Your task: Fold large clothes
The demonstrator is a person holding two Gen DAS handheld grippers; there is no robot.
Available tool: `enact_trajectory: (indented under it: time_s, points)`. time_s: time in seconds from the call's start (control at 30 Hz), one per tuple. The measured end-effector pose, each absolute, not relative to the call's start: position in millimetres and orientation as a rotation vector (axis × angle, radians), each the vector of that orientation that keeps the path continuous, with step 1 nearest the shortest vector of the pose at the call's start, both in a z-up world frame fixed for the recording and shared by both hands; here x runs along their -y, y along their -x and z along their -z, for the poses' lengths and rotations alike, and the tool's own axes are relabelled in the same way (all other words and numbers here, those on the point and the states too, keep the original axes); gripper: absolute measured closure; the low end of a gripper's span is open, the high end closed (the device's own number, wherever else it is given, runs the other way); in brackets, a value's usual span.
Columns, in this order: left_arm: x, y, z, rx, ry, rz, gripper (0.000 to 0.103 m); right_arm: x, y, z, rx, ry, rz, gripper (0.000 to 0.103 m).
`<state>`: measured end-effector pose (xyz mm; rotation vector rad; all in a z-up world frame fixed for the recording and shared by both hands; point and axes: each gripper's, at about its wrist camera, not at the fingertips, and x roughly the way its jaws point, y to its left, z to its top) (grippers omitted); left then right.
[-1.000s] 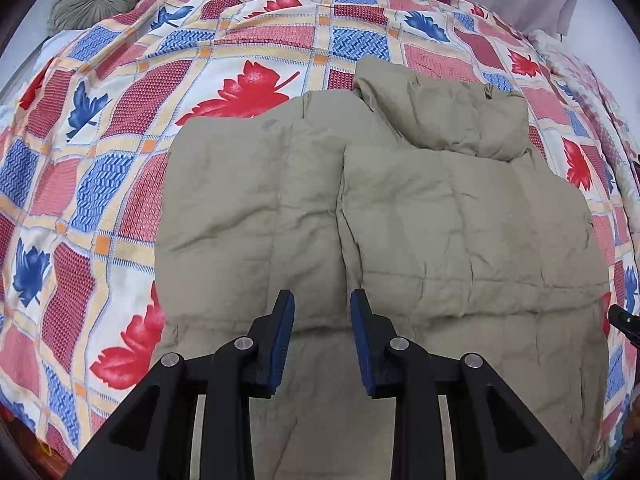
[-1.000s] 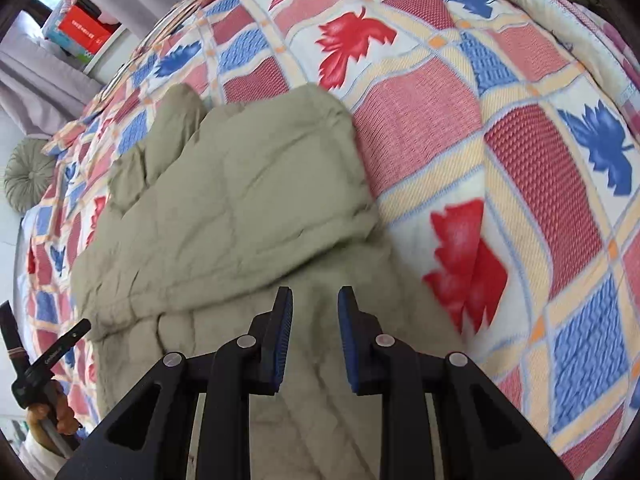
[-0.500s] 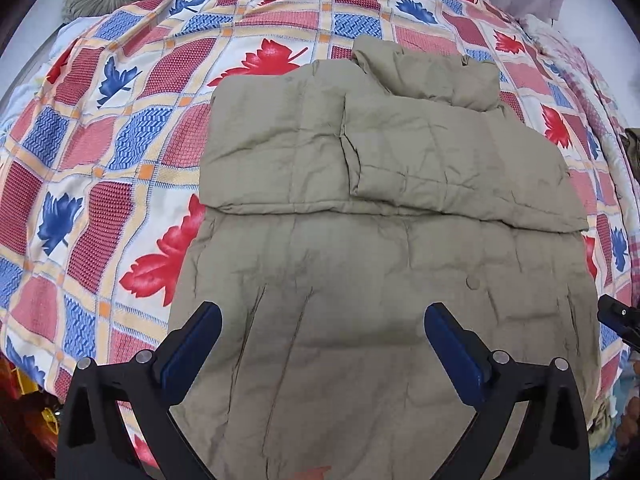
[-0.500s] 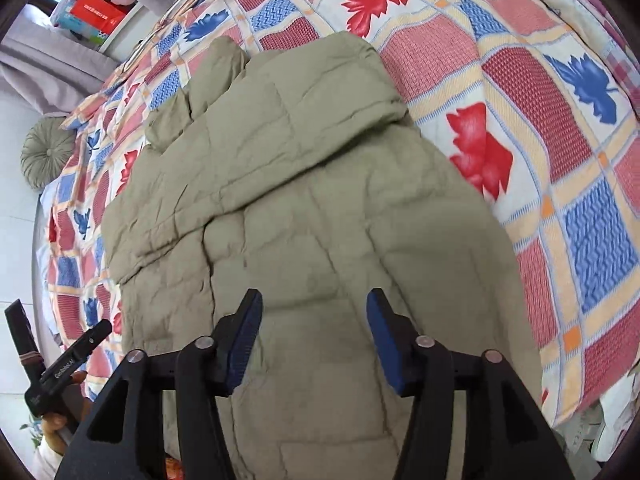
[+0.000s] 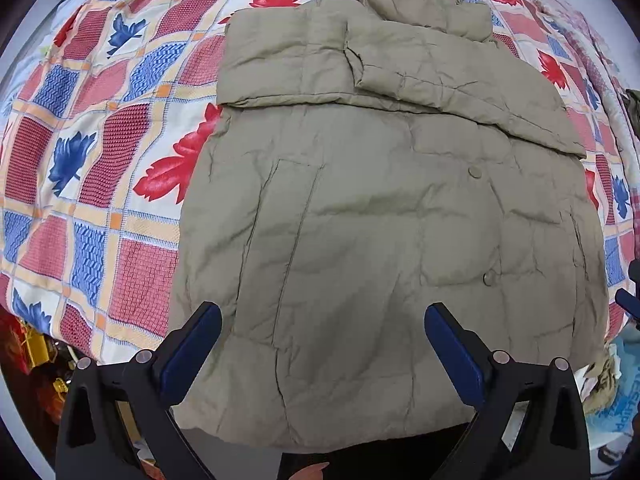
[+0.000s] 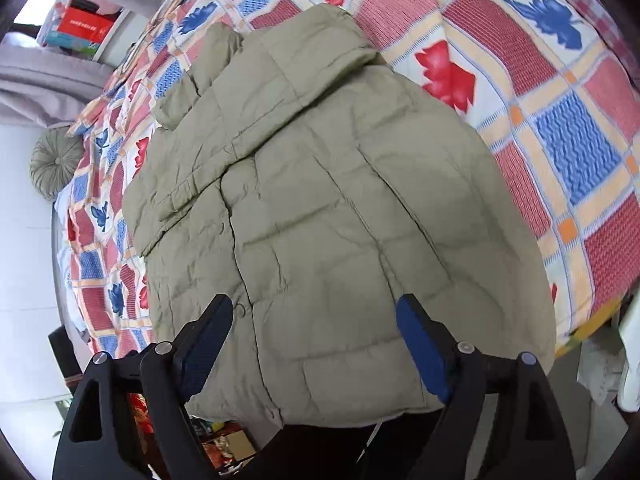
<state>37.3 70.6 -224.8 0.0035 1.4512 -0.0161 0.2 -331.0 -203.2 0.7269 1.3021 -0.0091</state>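
Note:
An olive quilted jacket [image 5: 384, 216] lies flat on the bed, collar at the far end and both sleeves folded across its chest. Its hem hangs at the bed's near edge. My left gripper [image 5: 322, 320] hovers open above the hem, its blue pads wide apart and holding nothing. In the right wrist view the same jacket [image 6: 340, 220] fills the middle, and my right gripper [image 6: 314, 316] is open over its lower part, fingers spread, nothing between them. A tip of the right gripper shows at the right edge of the left wrist view.
A patchwork bedspread [image 5: 100, 160] with red and blue leaves covers the bed [image 6: 568, 140]. A round grey-green cushion [image 6: 54, 162] sits at the head. Clutter lies on the floor below the near edge [image 5: 36, 352]. Boxes [image 6: 80, 28] stand on a far sill.
Both grippers have opened wide and pulled back toward the hem end of the jacket. The jacket lies as it did, with more of its lower half in view.

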Motion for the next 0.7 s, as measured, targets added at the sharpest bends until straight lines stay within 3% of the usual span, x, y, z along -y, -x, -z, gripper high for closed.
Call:
enact_trajectory:
  time_s: [0.4, 0.47, 0.7]
  points:
    - [-102.2, -16.3, 232.6, -1.521, 0.099, 0.04, 0.001, 335.0, 24.4, 219.6, -1.332, -0.849, -0.009, 0.017]
    - [-108.2, -9.1, 236.7, -1.535, 0.142, 0.063, 0.001, 338.1, 32.7, 228.9, -1.348, -0.893, -0.013, 0.0]
    - [-132.5, 25.8, 260.2, -1.624, 0.34, 0.194, 0.001, 355.0, 82.5, 281.8, -1.467, -1.123, 0.018, 0.0]
